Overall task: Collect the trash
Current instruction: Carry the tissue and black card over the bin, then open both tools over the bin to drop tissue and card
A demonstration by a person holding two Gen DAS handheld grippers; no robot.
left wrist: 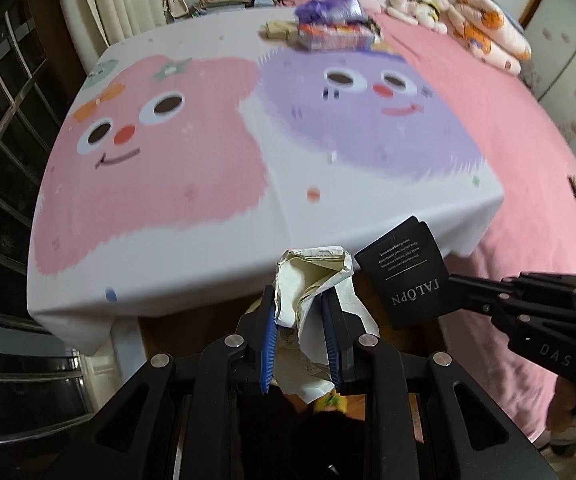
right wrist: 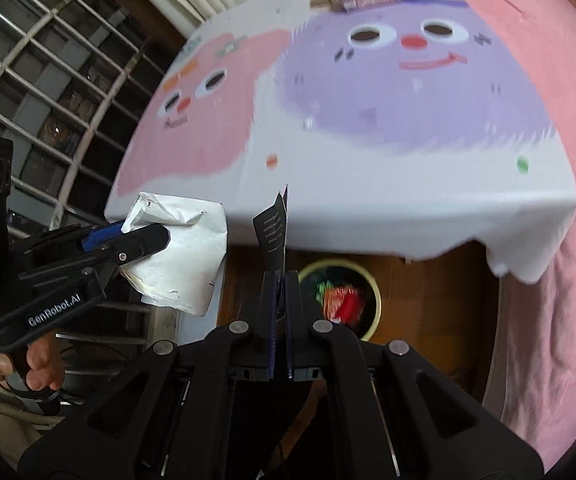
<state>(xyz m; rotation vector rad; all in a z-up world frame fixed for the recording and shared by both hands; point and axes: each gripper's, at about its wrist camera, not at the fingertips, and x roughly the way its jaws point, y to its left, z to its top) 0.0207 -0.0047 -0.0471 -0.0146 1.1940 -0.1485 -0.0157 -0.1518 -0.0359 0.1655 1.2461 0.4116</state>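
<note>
Beyond the table's (right wrist: 408,216) near edge, left gripper (left wrist: 299,320) clamps crumpled paper (left wrist: 312,276), right gripper (right wrist: 281,300) pinches black card (right wrist: 274,232).

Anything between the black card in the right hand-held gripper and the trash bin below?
Nothing: the right wrist view shows only bare wooden floor between the black card and trash bin.

Open floor gap at the table's near edge, bin below

The tablecloth (right wrist: 368,208) overhangs the near edge; beneath, a bin (right wrist: 374,280) sits on bare wood floor, part full, its mouth unblocked. Pink bedding (right wrist: 548,320) closes the right side, a metal grille (right wrist: 48,80) the left. The tabletop is free except for boxes and packets (left wrist: 328,32) at its far edge.
</note>
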